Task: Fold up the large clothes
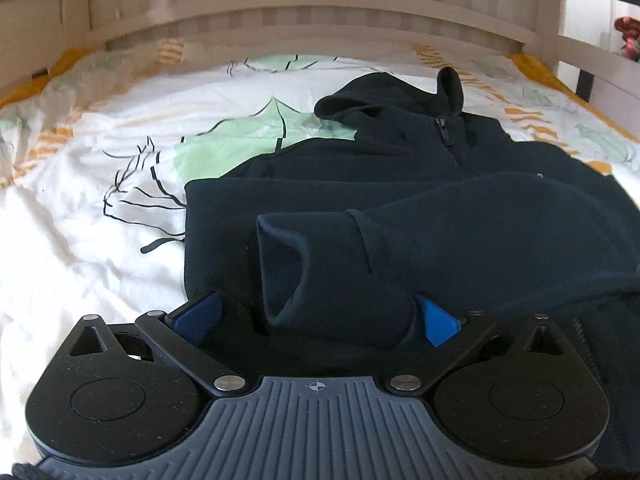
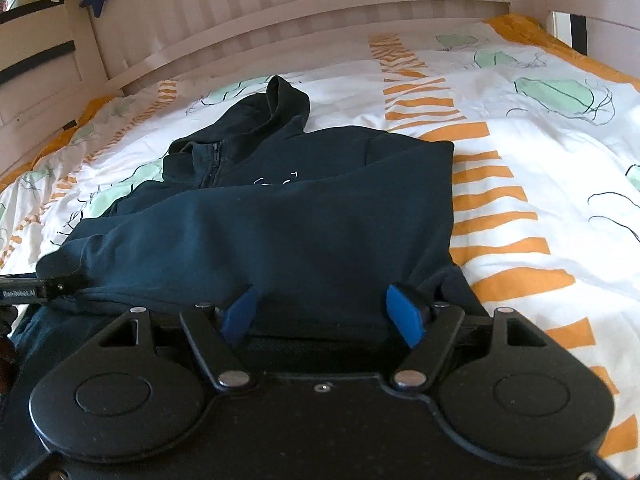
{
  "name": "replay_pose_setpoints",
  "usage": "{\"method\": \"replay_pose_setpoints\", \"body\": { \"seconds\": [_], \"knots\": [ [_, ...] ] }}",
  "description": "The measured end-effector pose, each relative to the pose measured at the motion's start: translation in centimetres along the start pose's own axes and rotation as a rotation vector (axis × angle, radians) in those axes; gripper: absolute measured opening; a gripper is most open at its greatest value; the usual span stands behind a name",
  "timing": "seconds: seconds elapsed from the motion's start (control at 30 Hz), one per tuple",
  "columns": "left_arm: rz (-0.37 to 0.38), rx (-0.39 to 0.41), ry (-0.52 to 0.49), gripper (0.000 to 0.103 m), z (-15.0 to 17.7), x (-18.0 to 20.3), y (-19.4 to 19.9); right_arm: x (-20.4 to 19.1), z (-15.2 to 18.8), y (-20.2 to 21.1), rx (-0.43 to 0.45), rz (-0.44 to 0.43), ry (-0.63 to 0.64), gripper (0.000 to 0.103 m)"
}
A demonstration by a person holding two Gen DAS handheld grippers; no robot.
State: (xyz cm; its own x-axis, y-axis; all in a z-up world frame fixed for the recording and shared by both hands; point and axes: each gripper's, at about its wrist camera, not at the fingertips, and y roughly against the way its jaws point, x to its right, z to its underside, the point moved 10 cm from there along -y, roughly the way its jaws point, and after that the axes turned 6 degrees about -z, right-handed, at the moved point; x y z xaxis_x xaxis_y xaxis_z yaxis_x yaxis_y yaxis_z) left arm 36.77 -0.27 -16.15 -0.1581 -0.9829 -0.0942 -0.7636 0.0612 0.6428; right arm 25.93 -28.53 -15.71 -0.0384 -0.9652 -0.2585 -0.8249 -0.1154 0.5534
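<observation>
White lettering on a black bar [image 2: 24,293] at the left edge of the right wrist view, too blurred to read with certainty. A small white outline mark [image 2: 276,179] on the dark hoodie [image 2: 280,232]; no letters legible.

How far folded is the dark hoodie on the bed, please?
Partly folded: the dark hoodie has a sleeve laid across its front, while the hood lies unfolded.

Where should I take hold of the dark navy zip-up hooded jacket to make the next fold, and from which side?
Probably the dark navy zip-up hooded jacket is best taken at its bottom hem, at both near corners, coming from the near edge of the bed. Both sleeves already lie folded across the body, and the hood points toward the wooden headboard, so lifting the hem folds it in half.
</observation>
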Motion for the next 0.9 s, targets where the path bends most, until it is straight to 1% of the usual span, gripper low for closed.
{"method": "replay_pose_setpoints", "body": {
  "seconds": [0.07, 0.2, 0.33, 0.9],
  "knots": [
    [-0.007, 0.010, -0.002, 0.103, 0.03, 0.00, 0.01, 0.10, 0.20, -0.25, 0.011, 0.002, 0.009, 0.075],
    [0.012, 0.014, 0.030, 0.103, 0.06, -0.34, -0.29, -0.15, 0.50, -0.42, 0.024, 0.012, 0.026, 0.079],
    [0.000, 0.024, 0.025, 0.103, 0.17, -0.22, -0.37, -0.34, 0.67, -0.60, 0.027, 0.023, 0.044, 0.081],
    [-0.019, 0.028, 0.004, 0.103, 0.03, 0.02, -0.51, -0.65, 0.94, -0.66, 0.045, 0.049, 0.078, 0.081]
  ]
}}
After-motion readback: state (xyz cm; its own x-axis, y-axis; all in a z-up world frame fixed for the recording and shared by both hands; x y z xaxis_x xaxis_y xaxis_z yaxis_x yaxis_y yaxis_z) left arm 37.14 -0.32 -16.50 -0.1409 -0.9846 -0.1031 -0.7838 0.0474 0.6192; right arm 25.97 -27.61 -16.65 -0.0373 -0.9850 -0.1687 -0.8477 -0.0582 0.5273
